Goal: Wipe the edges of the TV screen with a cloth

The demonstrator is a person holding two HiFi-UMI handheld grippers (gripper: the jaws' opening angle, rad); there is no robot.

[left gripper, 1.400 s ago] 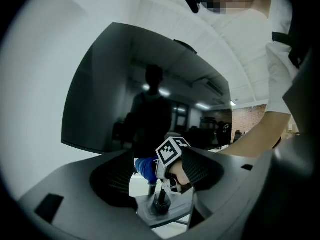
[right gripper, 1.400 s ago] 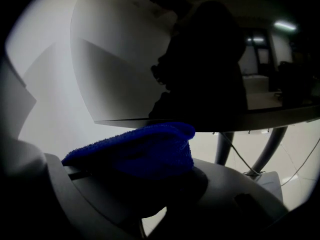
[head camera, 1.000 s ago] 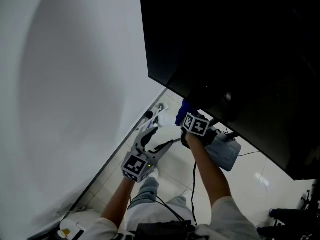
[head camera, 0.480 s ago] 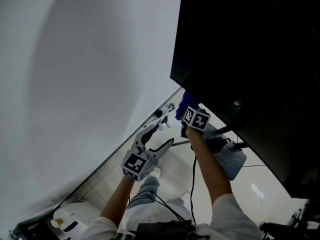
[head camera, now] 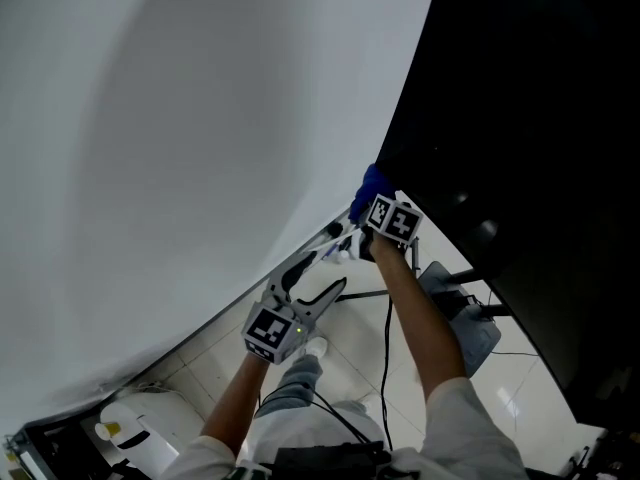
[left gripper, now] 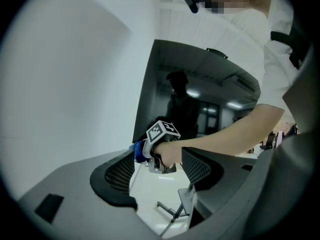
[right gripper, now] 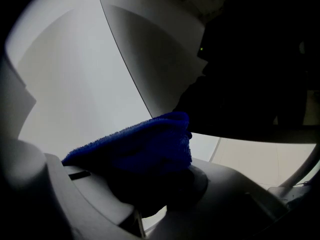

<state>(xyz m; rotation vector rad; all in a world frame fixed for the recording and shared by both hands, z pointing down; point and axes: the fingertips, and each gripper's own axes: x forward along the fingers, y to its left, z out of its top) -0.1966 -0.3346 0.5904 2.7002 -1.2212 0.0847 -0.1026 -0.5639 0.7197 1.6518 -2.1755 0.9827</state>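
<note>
Since a sec ago my R gripper (head camera: 366,206) has gone up w/ the blue cloth (head camera: 372,182), from just below the TV (head camera: 520,118) to its lower corner, wall side. TV's edge also sits further right in the head view than it did. L gripper (head camera: 322,274) is about where it was.

R jaws are clenched on the blue cloth; the R gripper view shows it bunched btwn them, a fold sticking out ahead of the tips and reaching the dark underside of the TV. From the L gripper view the cloth shows as a small blue bit just left of the R marker cube, at the screen's bottom edge.

L jaws are released, apart, nothing btwn them, only floor tiles (head camera: 345,353) and part of a stand leg seen through the gap. L gripper hangs lower than the R one, near it but not touching, clear of the TV.

White wall (head camera: 170,148) fills the left of the head view. Grey stand base (head camera: 468,320) lies on the floor under the TV, to the right of my R forearm. Screen is dark, w/ dim reflections of ceiling lights in the L gripper view
</note>
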